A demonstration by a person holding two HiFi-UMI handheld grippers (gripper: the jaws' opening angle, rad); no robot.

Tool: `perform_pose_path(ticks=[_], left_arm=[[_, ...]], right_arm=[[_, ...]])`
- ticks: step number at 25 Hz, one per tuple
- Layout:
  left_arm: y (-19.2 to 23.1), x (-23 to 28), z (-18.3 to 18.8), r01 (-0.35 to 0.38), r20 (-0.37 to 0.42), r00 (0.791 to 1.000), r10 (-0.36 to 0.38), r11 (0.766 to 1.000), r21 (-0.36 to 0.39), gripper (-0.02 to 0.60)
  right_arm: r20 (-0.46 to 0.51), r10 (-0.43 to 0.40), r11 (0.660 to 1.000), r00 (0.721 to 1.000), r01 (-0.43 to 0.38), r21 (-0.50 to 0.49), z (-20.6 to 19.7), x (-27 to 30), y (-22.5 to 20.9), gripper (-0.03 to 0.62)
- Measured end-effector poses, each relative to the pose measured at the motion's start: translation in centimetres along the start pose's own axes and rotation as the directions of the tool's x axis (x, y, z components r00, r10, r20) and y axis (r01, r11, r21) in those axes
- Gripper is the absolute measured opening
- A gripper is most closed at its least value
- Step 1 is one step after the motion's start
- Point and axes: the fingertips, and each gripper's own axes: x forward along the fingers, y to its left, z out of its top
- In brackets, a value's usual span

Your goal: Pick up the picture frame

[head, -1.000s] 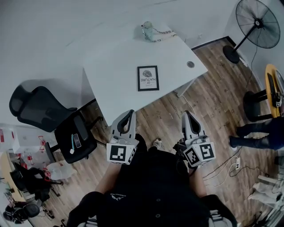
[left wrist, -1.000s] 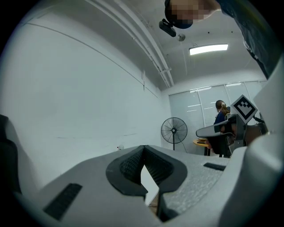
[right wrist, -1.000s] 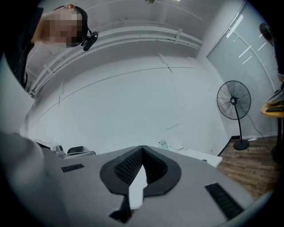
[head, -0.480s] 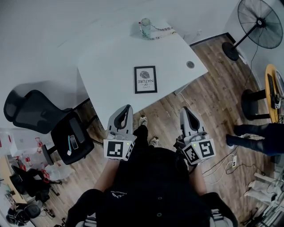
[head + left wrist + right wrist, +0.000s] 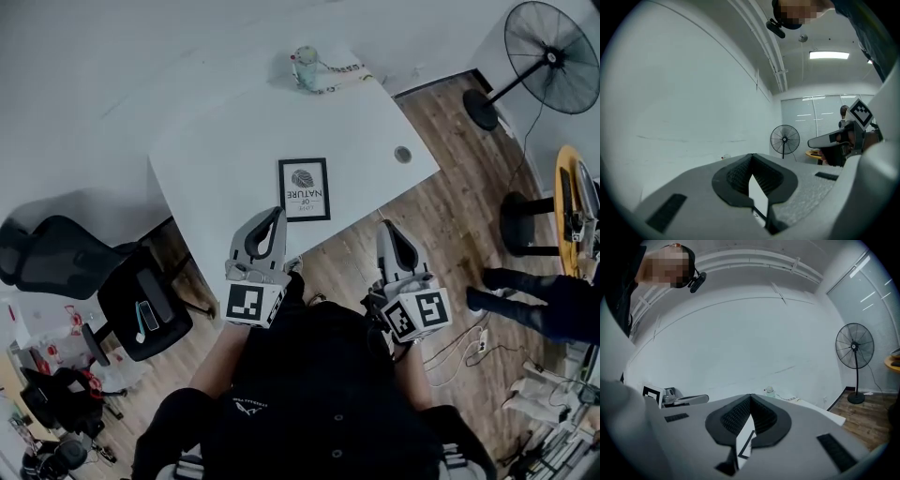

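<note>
A black picture frame (image 5: 304, 189) with a white print lies flat on the white table (image 5: 225, 150), near its front edge. My left gripper (image 5: 275, 215) is shut and empty; its tips reach over the table's front edge, just left of the frame. My right gripper (image 5: 385, 228) is shut and empty too, hanging over the wooden floor to the right of the frame and short of the table. Through the slit of the right gripper's shut jaws a bit of the frame (image 5: 746, 446) shows. The left gripper view shows only shut jaws (image 5: 751, 157) and wall.
A small bottle on a patterned cloth (image 5: 307, 67) stands at the table's far edge. A cable hole (image 5: 403, 154) sits near the right corner. A black office chair (image 5: 94, 281) stands left, a floor fan (image 5: 553, 56) far right, and a person's legs (image 5: 525, 295) at right.
Both grippers have moved forward toward the table, still shut. The left one now reaches over the table's front edge beside the frame. The table and frame appear closer.
</note>
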Motion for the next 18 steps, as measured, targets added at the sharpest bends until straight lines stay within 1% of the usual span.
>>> perform_pose_path(ticks=[4, 9, 11, 16, 18], left_arm=[[1.7, 1.9, -0.3, 0.015, -0.011, 1.0, -0.015, 1.0, 0.0, 0.005], [4.0, 3.5, -1.4, 0.009, -0.038, 0.999, -0.01, 1.0, -0.015, 0.005], [4.8, 4.1, -2.4, 0.003, -0.056, 0.998, -0.004, 1.0, -0.024, 0.005], [6.4, 5.6, -5.9, 0.005, -0.129, 0.992, -0.009, 0.999, -0.033, 0.005], [6.9, 6.2, -7.4, 0.006, -0.16, 0.987, -0.014, 0.999, -0.05, 0.005]], right_arm=[[-0.02, -0.02, 1.0, 1.0, 0.02, 0.01, -0.5, 2.7, -0.5, -0.002], [-0.066, -0.024, 1.0, 0.998, 0.024, 0.006, -1.5, 5.9, -1.1, -0.002], [-0.096, -0.032, 0.999, 0.995, 0.033, 0.007, -2.4, 7.2, -1.7, -0.002], [-0.182, -0.057, 0.997, 0.982, 0.065, 0.037, -5.6, 10.3, -3.3, -0.002], [-0.215, -0.064, 0.997, 0.975, 0.073, 0.038, -6.8, 11.3, -3.7, -0.002]])
